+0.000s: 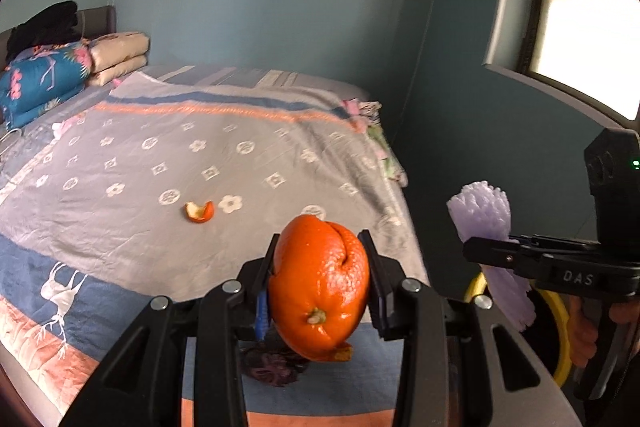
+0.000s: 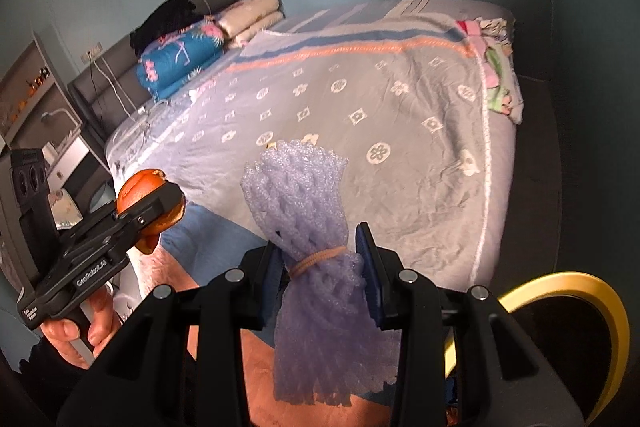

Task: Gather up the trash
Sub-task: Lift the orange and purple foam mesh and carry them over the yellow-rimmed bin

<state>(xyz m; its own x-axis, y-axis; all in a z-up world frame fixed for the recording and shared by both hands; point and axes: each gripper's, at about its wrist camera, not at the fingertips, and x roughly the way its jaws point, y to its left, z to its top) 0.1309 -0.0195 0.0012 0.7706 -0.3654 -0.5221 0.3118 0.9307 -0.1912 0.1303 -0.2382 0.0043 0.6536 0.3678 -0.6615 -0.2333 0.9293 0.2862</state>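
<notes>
Two loads clamped above the bed (image 1: 120,163): orange peel (image 1: 320,287) in left gripper (image 1: 322,279), purple foam net (image 2: 316,267) in right gripper (image 2: 320,267), last peel scrap (image 1: 199,212) ahead-left of left fingers (image 1: 370,259), nearer them.

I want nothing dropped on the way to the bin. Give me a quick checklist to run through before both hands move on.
1. Left gripper holds the orange peel between its fingers: ok.
2. Right gripper clamps the purple foam net at its rubber band: ok.
3. Bed free of trash: not ok, a small peel piece remains.
4. Yellow-rimmed bin within view: ok.
5. Bin opening unobstructed: cannot tell.
</notes>
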